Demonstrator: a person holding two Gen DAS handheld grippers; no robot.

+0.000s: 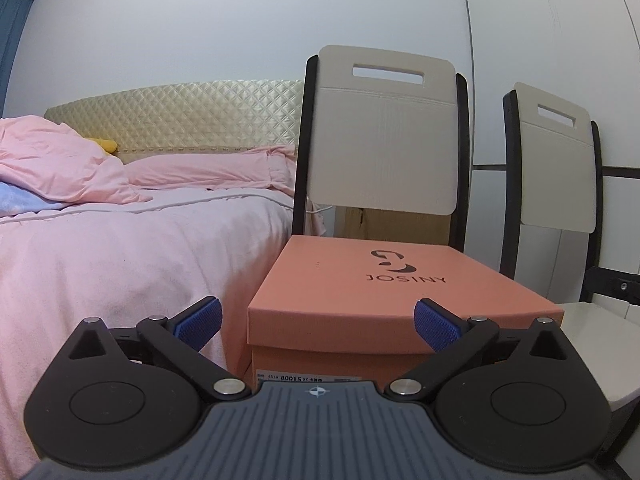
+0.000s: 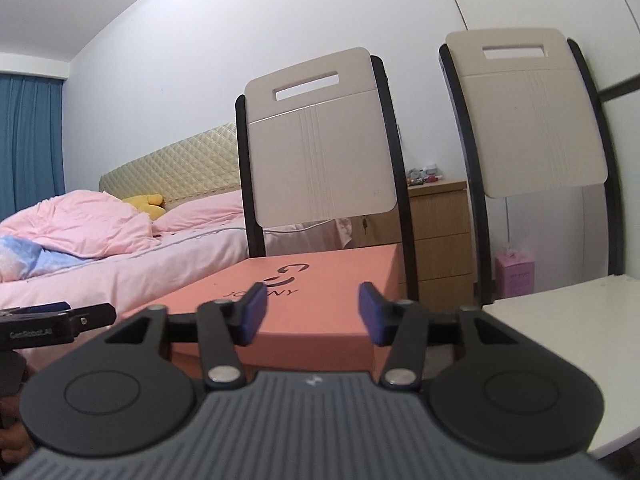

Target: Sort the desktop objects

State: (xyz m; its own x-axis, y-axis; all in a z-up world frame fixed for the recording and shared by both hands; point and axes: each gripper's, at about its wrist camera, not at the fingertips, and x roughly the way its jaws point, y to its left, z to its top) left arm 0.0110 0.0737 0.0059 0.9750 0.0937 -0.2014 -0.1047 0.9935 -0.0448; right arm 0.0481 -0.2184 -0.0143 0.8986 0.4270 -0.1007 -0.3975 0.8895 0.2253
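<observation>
Shoebox (image 1: 384,300), salmon-pink with a dark logo and "JOSINY" lettering on its lid, seated on the nearer of two chairs, lid closed, a barcode label on its front face. Left claw (image 1: 318,322) spread wide in front of the box, blue pads apart and pinching nothing; right claw (image 2: 312,312) likewise spread, empty, hovering low over the near corner of the lid (contact with the box not discernible). Left claw also glimpsed from the side at the left edge of the right wrist view.

Chair (image 1: 384,136) with a cream slotted backrest in a black frame, upright behind the box; second chair (image 1: 560,160) of the same kind just beside it to the right, its pale seat (image 2: 560,320) bare. Bed (image 1: 120,256) alongside on the left, covered in a pale pink sheet, with a rumpled pink duvet (image 1: 56,160), a pink pillow (image 1: 208,170), a patch of blue fabric (image 1: 20,198) and something yellow (image 2: 146,204) against the quilted cream headboard (image 1: 180,116).

Behind the chairs, a wooden drawer unit (image 2: 438,232) carrying small clutter too small to identify, and a pink carton (image 2: 515,274) on the floor. Plain white walls; blue curtain (image 2: 30,140) at far left.
</observation>
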